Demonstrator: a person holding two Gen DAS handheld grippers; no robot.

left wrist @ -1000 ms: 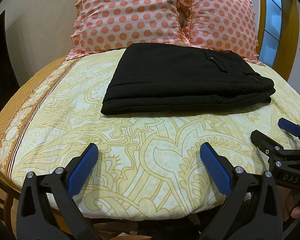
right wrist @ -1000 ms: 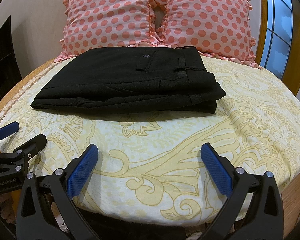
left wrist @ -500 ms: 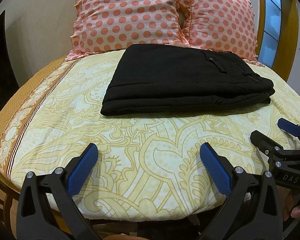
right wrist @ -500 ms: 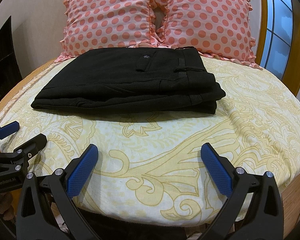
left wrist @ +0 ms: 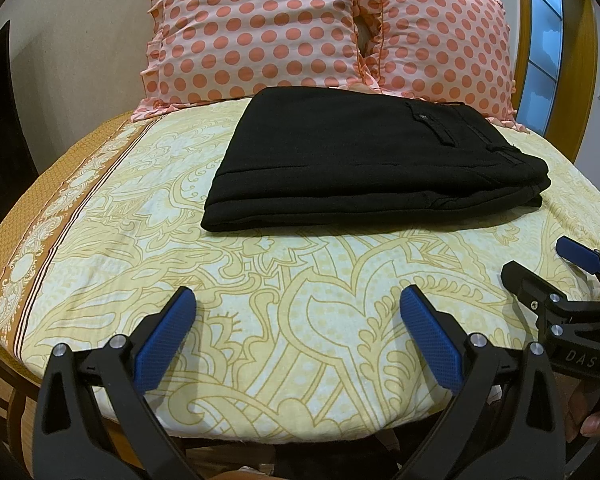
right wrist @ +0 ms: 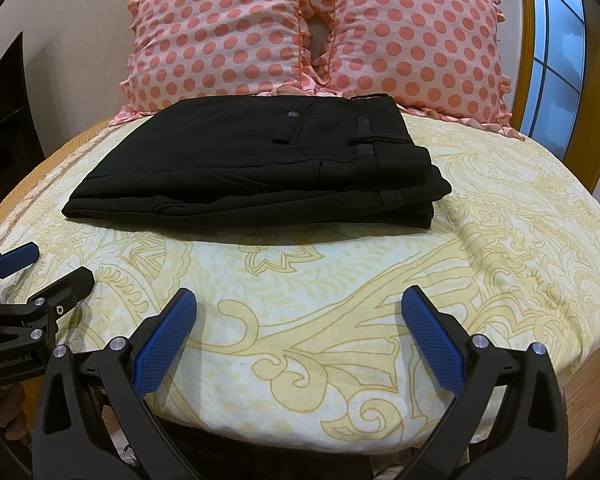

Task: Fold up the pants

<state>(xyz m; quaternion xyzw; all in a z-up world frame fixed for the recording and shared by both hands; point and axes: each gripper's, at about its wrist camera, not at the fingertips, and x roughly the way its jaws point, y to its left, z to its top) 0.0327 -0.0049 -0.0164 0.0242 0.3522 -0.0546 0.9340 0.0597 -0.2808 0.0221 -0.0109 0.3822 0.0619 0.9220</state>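
From the left wrist view, the pants (left wrist: pixel 364 160) lie folded in a flat black stack on the bed (left wrist: pixel 260 304), toward 12 o'clock, just in front of two dotted pillows (left wrist: pixel 260 28). The left gripper (left wrist: pixel 298 344) hovers low over the near edge, fingers (left wrist: pixel 164 344) wide apart and empty; the right gripper (left wrist: pixel 540 268) shows at 3 o'clock, also spread and holding nothing. The stack's long axis runs 9 to 3, waistband end toward 3. From the right wrist view, the same stack (right wrist: pixel 260 164) sits at 12 o'clock, pocket button up, waistband at the right end; the right gripper (right wrist: pixel 300 344) is open over bare sheet, the left gripper (right wrist: pixel 48 268) open at 9 o'clock. The fold looks finished to me. The risk now is a stray finger catching the near layered edge, which would drag the top layers askew or rumple the soft sheet beneath.
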